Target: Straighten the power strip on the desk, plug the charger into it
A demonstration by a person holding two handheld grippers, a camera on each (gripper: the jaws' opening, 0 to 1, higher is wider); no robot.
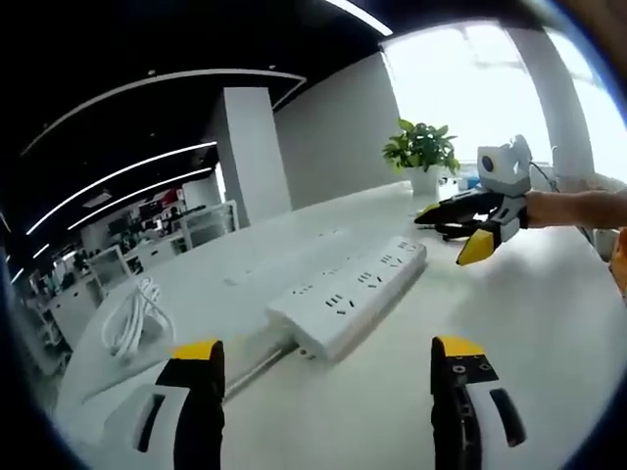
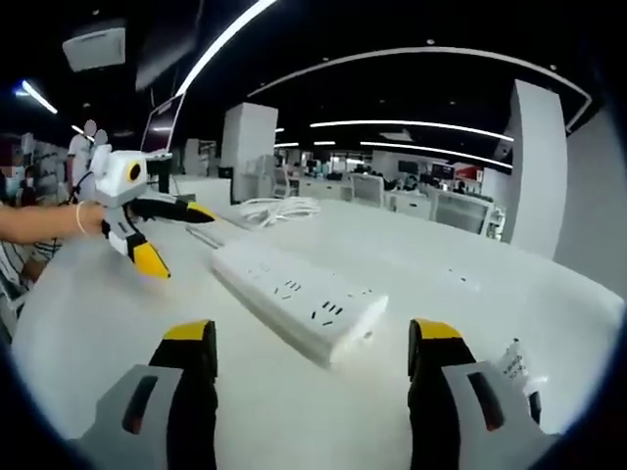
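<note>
Lying flat on the white desk [image 1: 549,323], the power strip [image 1: 353,294] runs diagonally, with bare surface on all sides of it. In the left gripper view, a coiled white cable [image 1: 132,318] sits at far left near the desk's edge; the strip's cord leaves its near end and passes behind the left gripper [image 1: 328,367], partly hidden. That gripper's jaws stand wide apart, holding nothing, short of the strip. At right, the right gripper [image 1: 470,230] hovers by the strip's far end, jaws spread, empty; a potted plant [image 1: 421,152] stands behind. In the right gripper view, a small white object [image 2: 514,364] at lower right is partly hidden by the jaw; its identity cannot be made out.
</note>
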